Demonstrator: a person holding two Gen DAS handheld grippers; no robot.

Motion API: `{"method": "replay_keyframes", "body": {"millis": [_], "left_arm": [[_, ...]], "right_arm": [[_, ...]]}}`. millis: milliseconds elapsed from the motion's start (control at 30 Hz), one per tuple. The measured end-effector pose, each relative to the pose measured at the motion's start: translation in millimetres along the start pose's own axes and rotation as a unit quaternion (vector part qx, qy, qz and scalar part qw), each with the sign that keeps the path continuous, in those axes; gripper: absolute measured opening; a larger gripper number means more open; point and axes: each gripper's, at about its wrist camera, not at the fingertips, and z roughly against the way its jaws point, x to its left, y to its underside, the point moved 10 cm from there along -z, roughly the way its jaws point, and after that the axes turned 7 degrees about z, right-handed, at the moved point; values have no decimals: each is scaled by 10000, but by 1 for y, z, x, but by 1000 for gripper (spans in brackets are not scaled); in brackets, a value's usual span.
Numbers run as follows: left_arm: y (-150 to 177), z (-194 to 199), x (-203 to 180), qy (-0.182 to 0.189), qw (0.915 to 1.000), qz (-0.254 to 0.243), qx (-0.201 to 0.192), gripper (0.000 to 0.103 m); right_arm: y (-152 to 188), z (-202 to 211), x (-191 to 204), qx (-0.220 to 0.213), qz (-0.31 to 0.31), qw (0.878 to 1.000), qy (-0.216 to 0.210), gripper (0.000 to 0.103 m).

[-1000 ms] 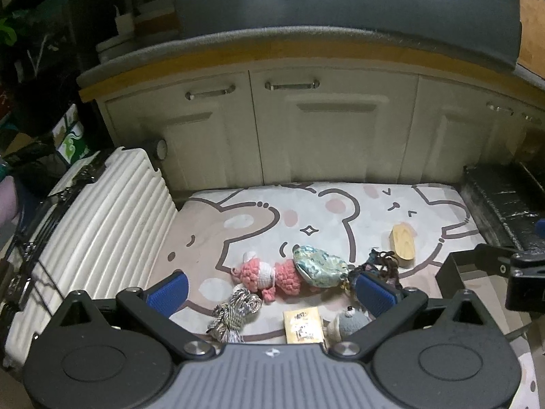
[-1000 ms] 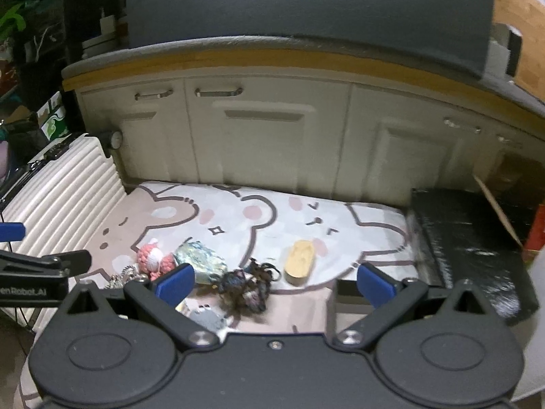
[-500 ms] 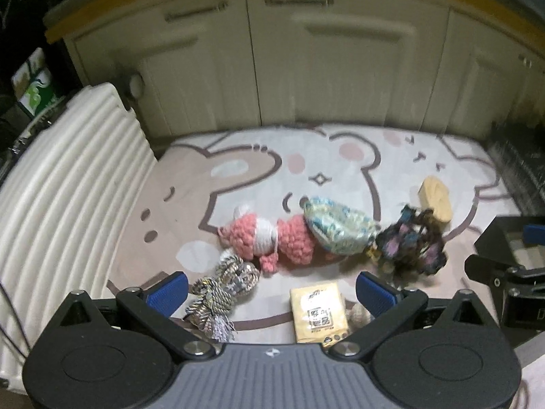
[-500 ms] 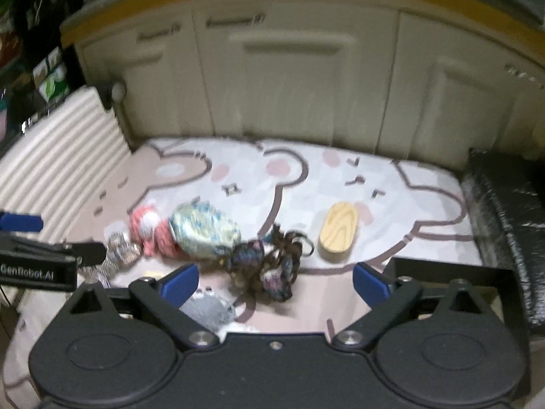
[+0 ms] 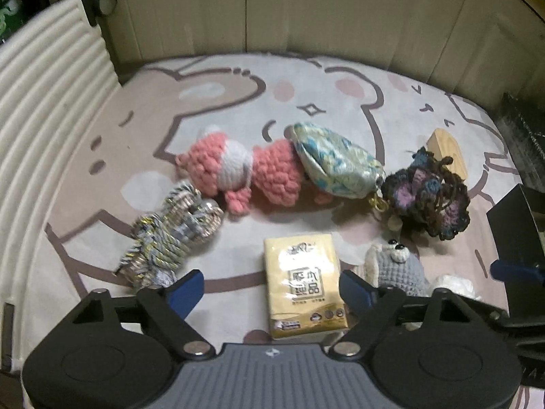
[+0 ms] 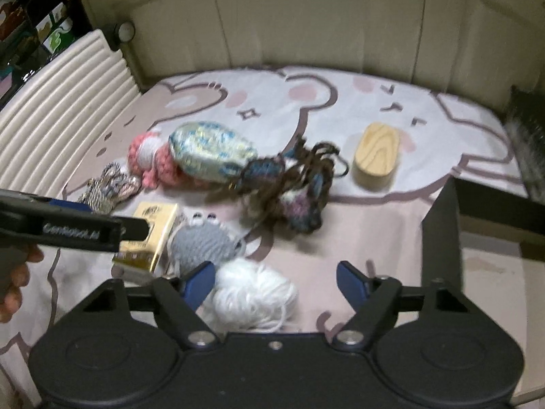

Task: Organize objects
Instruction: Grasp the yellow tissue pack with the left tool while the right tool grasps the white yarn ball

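Two hand-held claws hover low over a cartoon-bear mat [image 5: 218,78] strewn with small things to be organized — both spread wide and holding nothing. The left claw [image 5: 270,289] straddles a yellow tissue pack [image 5: 303,284], which lies flat between its blue fingertips [image 5: 185,288], with a braided rope bundle [image 5: 170,231] just beside it on one side and a grey knitted toy [image 5: 396,269] on the other. The right claw [image 6: 276,281] hangs over a ball of white yarn [image 6: 253,293], near an open black box [image 6: 477,211] at the mat's edge. Further back lie a pink crochet doll [image 5: 245,173], a brocade pouch [image 5: 335,160], a dark crochet piece [image 5: 429,201] and a wooden block [image 6: 376,155]. The pack looks to be the likely first pick; a clean grasp would call for centring on its long sides and closing gently, since the soft wrapper could buckle — and the neighbouring toy sits close enough to be snagged.
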Motion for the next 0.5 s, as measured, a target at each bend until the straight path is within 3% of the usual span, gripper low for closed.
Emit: {"method": "replay_keyframes", "body": {"millis": [300,500], "left_arm": [[10,-14,-14,191,9995,-16,231,69],[18,-26,-16,133,9988,-11,475,69]], "right_arm": [[12,-8,11,307,-19,9986,-423,61],[14,-10,10,371,-89,9981,-478,57]]}}
